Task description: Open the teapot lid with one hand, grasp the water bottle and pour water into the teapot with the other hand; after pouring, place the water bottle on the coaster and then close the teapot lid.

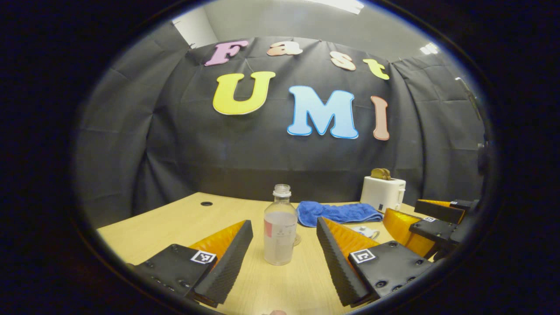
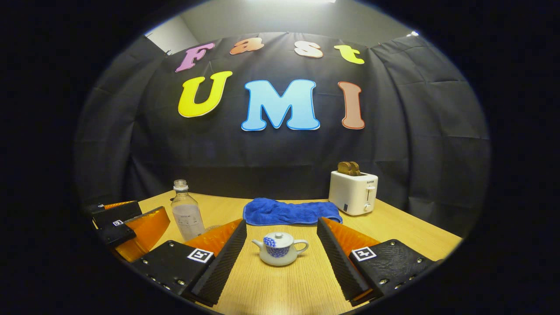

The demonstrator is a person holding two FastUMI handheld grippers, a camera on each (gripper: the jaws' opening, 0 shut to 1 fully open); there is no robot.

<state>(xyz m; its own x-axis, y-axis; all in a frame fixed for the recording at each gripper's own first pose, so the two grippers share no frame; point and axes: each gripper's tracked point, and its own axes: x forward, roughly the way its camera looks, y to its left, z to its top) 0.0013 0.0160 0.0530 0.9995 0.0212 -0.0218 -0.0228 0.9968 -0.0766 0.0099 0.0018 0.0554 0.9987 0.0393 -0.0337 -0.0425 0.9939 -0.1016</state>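
Left claw: fingers spread wide, gripping nothing, low over the table. Water bottle stands upright on the table ahead of the gap between the fingers, not touched by either. Cap off, neck open; part filled with clear liquid. Edge of a round, clear coaster shows just behind the bottle's base on its right side.

Right claw: also spread wide, holding nothing. Teapot sits on the table ahead of the gap between its fingers, apart from both. Small white pot with blue pattern, lid on, spout pointing left and handle right in the right gripper view.

Relative to the teapot: blue towel lies just behind it; white toaster, bread slices in the slots, stands behind and to its right, near the towel's end; water bottle well to its left, the left claw beside that.
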